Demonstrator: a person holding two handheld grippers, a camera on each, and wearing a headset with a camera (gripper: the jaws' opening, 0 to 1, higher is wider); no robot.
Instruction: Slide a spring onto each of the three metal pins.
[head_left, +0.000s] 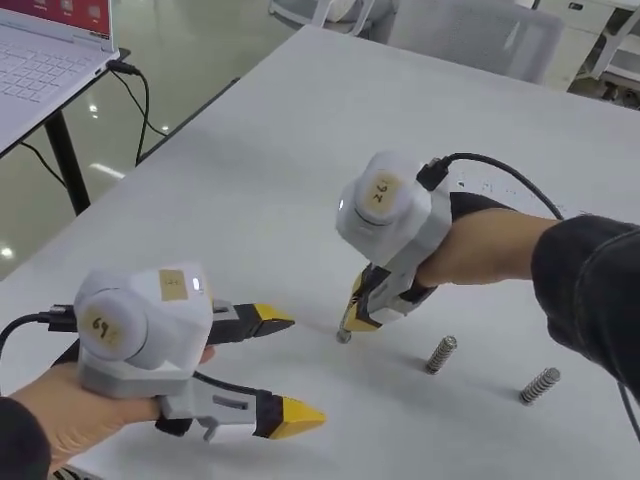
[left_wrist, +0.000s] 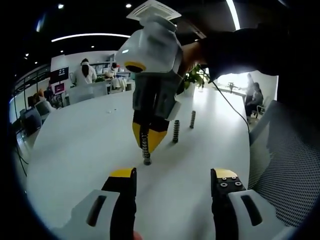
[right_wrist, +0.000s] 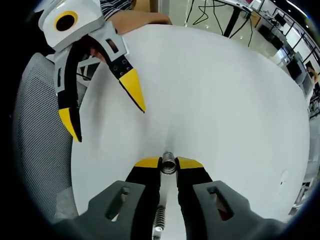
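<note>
In the head view, your left gripper (head_left: 305, 367) rests low on the white table (head_left: 250, 180) with its jaws wide and holding nothing. Your right gripper (head_left: 350, 322) pinches a spring (head_left: 344, 334). A second spring (head_left: 440, 354) and a third spring (head_left: 540, 385) stand just right. A laptop (head_left: 40, 50) sits far left.

In the left gripper view, the held spring (left_wrist: 145, 150) stands upright, its foot on the table.

In the right gripper view, your jaws clamp the spring (right_wrist: 168, 163).

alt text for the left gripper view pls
The right gripper, pointing down, is shut on a spring held upright with its lower end at the white table. A second spring and a third spring stand behind it, and the left gripper is open in the foreground.
</note>
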